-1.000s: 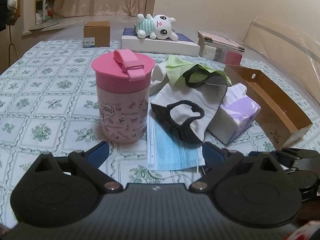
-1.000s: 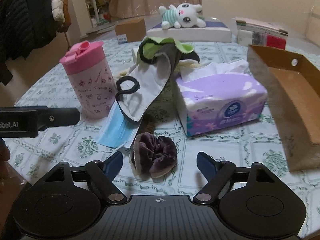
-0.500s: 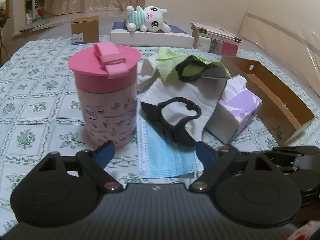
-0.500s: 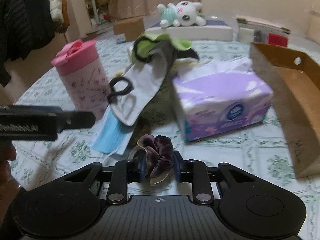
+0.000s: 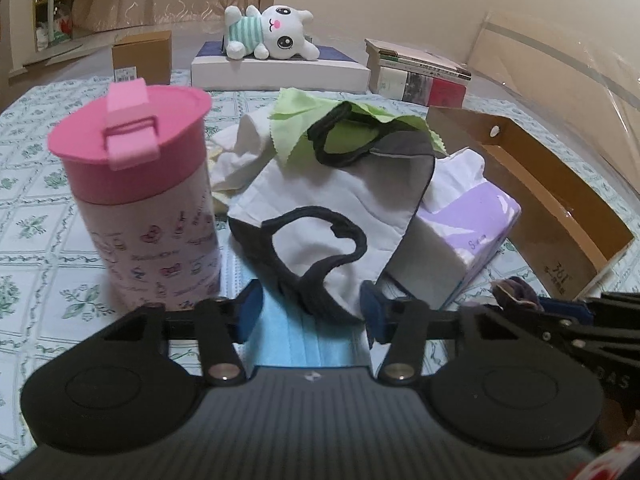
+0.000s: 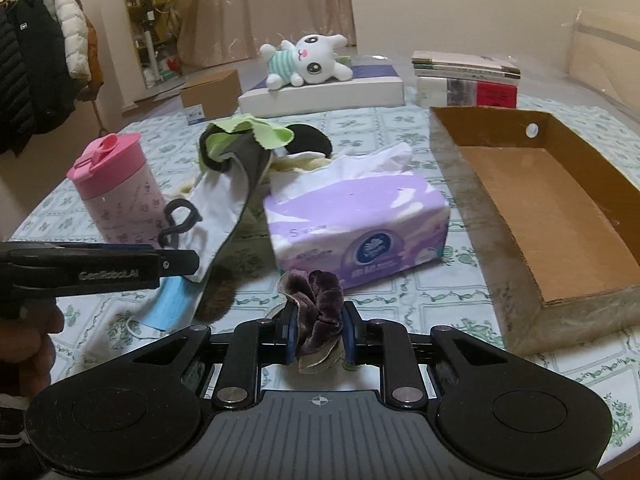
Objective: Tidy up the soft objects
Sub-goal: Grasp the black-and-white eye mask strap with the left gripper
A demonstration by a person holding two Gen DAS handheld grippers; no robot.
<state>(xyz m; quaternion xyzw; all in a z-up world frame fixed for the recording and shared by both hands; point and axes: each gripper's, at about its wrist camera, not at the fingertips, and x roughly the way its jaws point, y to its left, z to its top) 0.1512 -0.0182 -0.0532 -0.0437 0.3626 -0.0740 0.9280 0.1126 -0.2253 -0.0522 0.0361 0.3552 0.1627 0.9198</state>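
My right gripper (image 6: 318,320) is shut on a purple velvet scrunchie (image 6: 320,292) and still squeezing, holding it just above the tablecloth in front of the tissue pack (image 6: 356,216). My left gripper (image 5: 312,314) is closing. Between its blue pads lie a blue surgical mask (image 5: 304,344) and the dark lower edge of a white mask with black ear loops (image 5: 340,208), and the pads stand apart from both. A green cloth (image 5: 304,112) lies on the pile behind. The white plush bunny (image 5: 276,36) rests on a flat box at the back.
A pink-lidded cup (image 5: 140,200) stands just left of the left gripper. An open cardboard tray (image 6: 560,216) sits at the right. Stacked books (image 6: 464,80) and a small carton (image 6: 212,92) are at the far edge. A hand (image 6: 24,340) holds the left gripper.
The right jaws closed on the scrunchie and raised it off the cloth. The left gripper moved in toward the masks and its jaws narrowed.
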